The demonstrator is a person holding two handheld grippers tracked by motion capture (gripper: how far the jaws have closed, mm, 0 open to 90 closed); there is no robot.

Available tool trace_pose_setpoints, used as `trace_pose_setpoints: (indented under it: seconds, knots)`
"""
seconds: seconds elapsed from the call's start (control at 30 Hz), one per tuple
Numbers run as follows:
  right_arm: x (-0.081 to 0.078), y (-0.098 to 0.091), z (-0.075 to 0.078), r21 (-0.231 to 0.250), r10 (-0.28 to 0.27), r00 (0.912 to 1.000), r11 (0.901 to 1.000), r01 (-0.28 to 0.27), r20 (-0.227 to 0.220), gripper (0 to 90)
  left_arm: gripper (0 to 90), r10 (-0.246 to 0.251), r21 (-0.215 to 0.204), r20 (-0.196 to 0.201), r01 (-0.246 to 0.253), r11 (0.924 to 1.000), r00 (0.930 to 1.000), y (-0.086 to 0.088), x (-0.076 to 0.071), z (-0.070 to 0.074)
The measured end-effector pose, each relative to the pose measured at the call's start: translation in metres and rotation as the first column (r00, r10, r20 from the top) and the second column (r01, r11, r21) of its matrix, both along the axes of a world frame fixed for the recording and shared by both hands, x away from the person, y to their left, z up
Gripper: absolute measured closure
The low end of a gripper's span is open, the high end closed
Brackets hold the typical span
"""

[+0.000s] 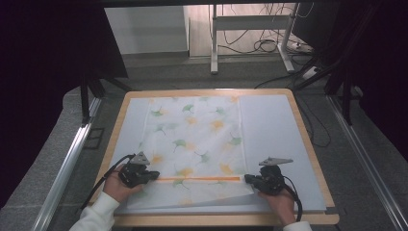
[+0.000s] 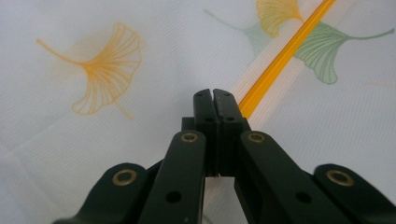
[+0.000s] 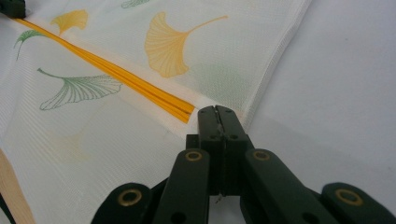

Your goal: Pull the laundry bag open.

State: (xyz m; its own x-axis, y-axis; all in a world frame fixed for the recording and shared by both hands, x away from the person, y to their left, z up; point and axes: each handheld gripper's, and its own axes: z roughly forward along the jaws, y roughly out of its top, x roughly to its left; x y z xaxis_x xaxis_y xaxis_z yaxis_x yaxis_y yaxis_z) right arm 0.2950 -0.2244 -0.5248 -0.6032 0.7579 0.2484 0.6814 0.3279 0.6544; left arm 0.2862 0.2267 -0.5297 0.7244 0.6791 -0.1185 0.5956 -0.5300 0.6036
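A white mesh cloth point(image 1: 197, 144) printed with ginkgo leaves is spread flat on a pale sheet point(image 1: 276, 139) over the wooden counter point(image 1: 308, 144), left of centre. An orange strip point(image 1: 199, 179), probably a zipper, is seen running across the cloth near its front edge. The left gripper point(image 1: 155, 175) is placed at the strip's left end and the right gripper point(image 1: 248, 178) at its right end, beside the cloth's right edge. Both pairs of jaws are pressed together; in the gripper views no fabric is clearly seen caught between them, so a grip on the cloth cannot be confirmed.

Progress is judged early: the cloth lies unfolded and smoothed, with only the near right corner slightly lifted. Any folding or zipper work appears not yet done.

Whether the jaw tips touch the mesh is hard to make out. The zipper pull is not identifiable. The cloth's front edge is partly hidden by the hands.
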Motion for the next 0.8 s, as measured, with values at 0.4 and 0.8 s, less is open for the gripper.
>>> trace_pose_setpoints:
  seconds: [0.4,0.8]
  knots:
    - [0.000,0.000,0.000,-0.007,0.002,1.0000,1.0000,-0.002,0.005,89.4,90.0,0.041,-0.006,-0.007,-0.041,0.9991,0.9991,0.020,-0.005,-0.001]
    - [-0.001,0.001,0.000,-0.006,0.000,1.0000,1.0000,0.000,0.007,89.5,90.0,0.058,0.008,0.006,-0.058,0.9983,0.9983,0.030,-0.009,-0.001]
